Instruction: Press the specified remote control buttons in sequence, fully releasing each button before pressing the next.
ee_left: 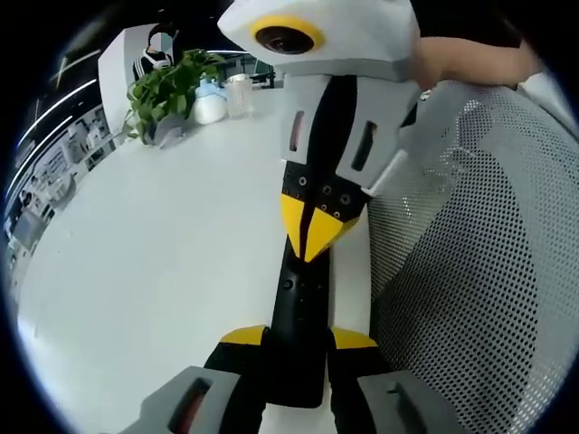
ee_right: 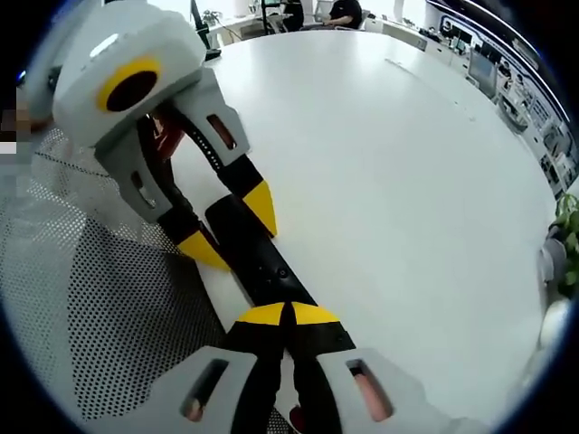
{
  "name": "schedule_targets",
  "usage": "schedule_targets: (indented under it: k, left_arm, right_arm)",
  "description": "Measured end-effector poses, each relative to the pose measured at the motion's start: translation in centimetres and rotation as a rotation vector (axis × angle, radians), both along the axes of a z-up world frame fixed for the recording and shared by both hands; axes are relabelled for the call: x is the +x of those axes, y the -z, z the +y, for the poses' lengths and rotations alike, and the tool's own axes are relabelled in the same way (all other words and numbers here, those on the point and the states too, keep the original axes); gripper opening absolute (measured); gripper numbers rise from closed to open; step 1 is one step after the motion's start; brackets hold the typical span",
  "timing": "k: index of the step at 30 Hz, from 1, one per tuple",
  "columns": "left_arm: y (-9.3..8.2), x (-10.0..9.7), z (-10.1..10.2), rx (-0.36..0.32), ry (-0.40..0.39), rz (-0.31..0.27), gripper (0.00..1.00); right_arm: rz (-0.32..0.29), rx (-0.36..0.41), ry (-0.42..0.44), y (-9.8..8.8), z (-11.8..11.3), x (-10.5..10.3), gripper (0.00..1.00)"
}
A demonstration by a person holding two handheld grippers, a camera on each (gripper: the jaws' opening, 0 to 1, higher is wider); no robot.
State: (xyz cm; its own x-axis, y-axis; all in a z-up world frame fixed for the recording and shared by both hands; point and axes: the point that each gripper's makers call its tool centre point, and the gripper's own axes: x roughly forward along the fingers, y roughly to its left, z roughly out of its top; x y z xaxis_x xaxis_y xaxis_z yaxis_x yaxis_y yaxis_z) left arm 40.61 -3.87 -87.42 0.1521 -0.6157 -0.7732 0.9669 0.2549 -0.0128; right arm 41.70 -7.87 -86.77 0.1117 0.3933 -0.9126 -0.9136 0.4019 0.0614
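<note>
Your left gripper (ee_left: 298, 348) clamps the near end of the black remote (ee_left: 301, 298) lying along the white table's (ee_left: 163, 262) edge; your right gripper (ee_right: 288, 316), tips together, presses its buttons. It's light, stiff, slick plastic: hold its side edges.

Right gripper (ee_right: 289, 314) jaws closed over black remote (ee_right: 258, 258) — left gripper (ee_right: 226, 226) straddling its far end
</note>
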Motion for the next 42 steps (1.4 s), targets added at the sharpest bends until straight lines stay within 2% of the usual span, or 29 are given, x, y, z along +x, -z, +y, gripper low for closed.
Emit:
schedule_targets:
  k: [6, 24, 33, 42]
  left_arm:
    - [0.0, 0.0, 0.0, 0.009, 0.009, -0.001, 0.25]
    - [-0.1, 0.0, -0.1, 0.01, 0.028, -0.003, 0.25]
    - [0.0, 0.0, -0.2, 0.009, 0.037, -0.003, 0.25]
    - [-0.1, -0.2, -0.4, 0.006, 0.05, -0.003, 0.25]
  right_arm:
    - [0.004, 0.003, 0.009, 0.0, 0.0, 0.0, 0.0]
    - [0.067, 0.01, 0.074, -0.1, 0.0, 0.1, 0.0]
    - [0.03, 0.038, 0.038, -0.4, 0.8, 0.5, 0.0]
    - [0.025, 0.048, 0.035, -0.4, 1.1, 0.5, 0.0]
